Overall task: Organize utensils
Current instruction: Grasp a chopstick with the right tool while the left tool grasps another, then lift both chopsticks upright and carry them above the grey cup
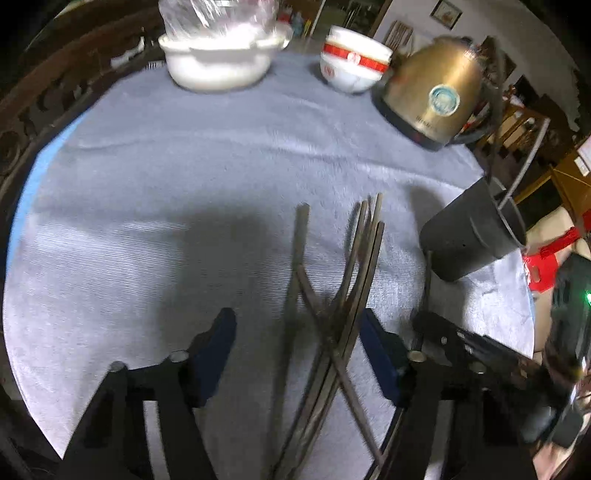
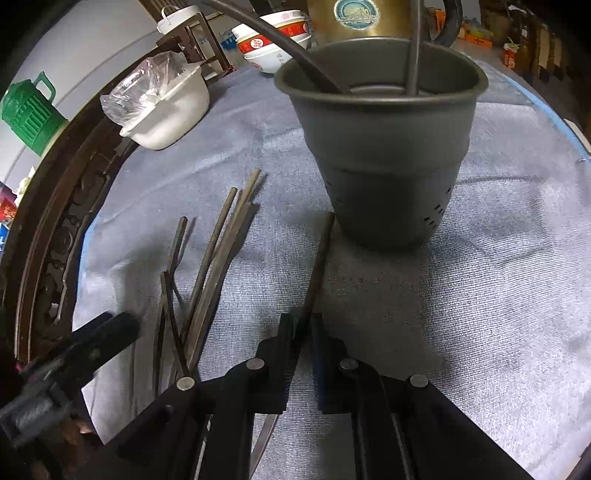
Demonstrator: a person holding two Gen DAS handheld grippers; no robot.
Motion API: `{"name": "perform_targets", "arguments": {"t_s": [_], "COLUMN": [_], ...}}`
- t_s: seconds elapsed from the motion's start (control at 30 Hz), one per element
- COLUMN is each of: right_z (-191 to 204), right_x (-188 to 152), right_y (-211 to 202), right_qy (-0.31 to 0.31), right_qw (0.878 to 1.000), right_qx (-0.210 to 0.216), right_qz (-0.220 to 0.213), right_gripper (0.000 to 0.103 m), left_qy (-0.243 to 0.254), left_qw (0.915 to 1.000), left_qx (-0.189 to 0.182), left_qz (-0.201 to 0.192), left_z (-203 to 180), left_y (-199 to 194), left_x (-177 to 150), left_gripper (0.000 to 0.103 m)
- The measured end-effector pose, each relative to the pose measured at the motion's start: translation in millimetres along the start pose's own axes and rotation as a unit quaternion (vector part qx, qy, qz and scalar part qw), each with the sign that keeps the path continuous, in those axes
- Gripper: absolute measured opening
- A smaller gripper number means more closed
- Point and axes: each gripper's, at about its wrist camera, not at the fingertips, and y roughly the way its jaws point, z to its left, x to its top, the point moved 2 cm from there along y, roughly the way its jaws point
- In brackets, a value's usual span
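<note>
R gripper (image 2: 300,328): jaws pinched tight on one chopstick (image 2: 318,266), its far tip resting at the foot of the grey holder (image 2: 384,147). To do it well: lift clear of the cloth, tip the stick more upright, bring it over the rim, let go only once the tip's inside; 2 sticks already stand in there, so aim for the gap. L gripper (image 1: 297,343): jaws partway apart, astride the loose chopstick pile (image 1: 332,295) on the bench (image 1: 184,166), gripping nothing yet. Pile's crossed, so take 1 at a time.

Chopsticks (image 1: 332,332) run off the bottom edge; kettle (image 2: 354,18) top cropped.
</note>
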Motion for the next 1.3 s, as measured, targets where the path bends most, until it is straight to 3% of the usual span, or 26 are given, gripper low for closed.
{"name": "perform_targets", "arguments": {"t_s": [0.03,0.2,0.23,0.47,0.73,0.97,1.17,1.23,1.3], "right_z": [-1.3,-6.1,-6.5,-6.2,-5.1,-4.3,-1.8,-1.5,-1.2], "right_x": [-0.7,-3.9,-4.8,-4.0,-2.9,-7.4,-4.3,-1.1,2.2], "right_y": [-0.6,-1.0,-1.2,2.0,4.1,0.8,4.1,5.5,6.7], "right_qy": [0.000,0.000,0.001,-0.001,0.000,-0.022,-0.028,-0.024,-0.027], "right_qw": [1.000,1.000,1.000,1.000,1.000,1.000,0.998,0.998,0.997], "right_qx": [0.002,0.015,0.016,0.018,0.021,0.003,-0.005,-0.008,-0.016], "right_qz": [0.000,-0.003,-0.004,-0.004,0.001,0.020,0.048,0.058,0.065], "right_gripper": [0.011,0.011,0.011,0.011,0.011,0.009,0.011,0.011,0.011], "left_qy": [-0.004,-0.014,-0.013,-0.011,-0.013,-0.009,0.004,0.009,0.014], "left_qw": [0.9999,0.9989,0.9987,0.9978,0.9990,0.9991,0.9971,0.9962,0.9963], "left_qx": [0.000,0.011,0.013,0.003,-0.028,-0.008,0.036,0.033,0.024], "left_qz": [0.010,0.043,0.047,0.066,0.033,0.042,0.066,0.080,0.081], "left_z": [-2.9,-11.7,-12.5,-18.0,-2.3,38.7,55.2,53.3,52.0], "left_y": [4.7,19.3,21.2,30.0,0.1,-7.5,15.4,19.4,17.6], "left_x": [2.0,6.3,7.0,15.2,21.0,18.4,25.7,25.5,23.1], "left_gripper": [0.057,0.015,0.013,0.007,0.006,0.006,0.006,0.009,0.024]}}
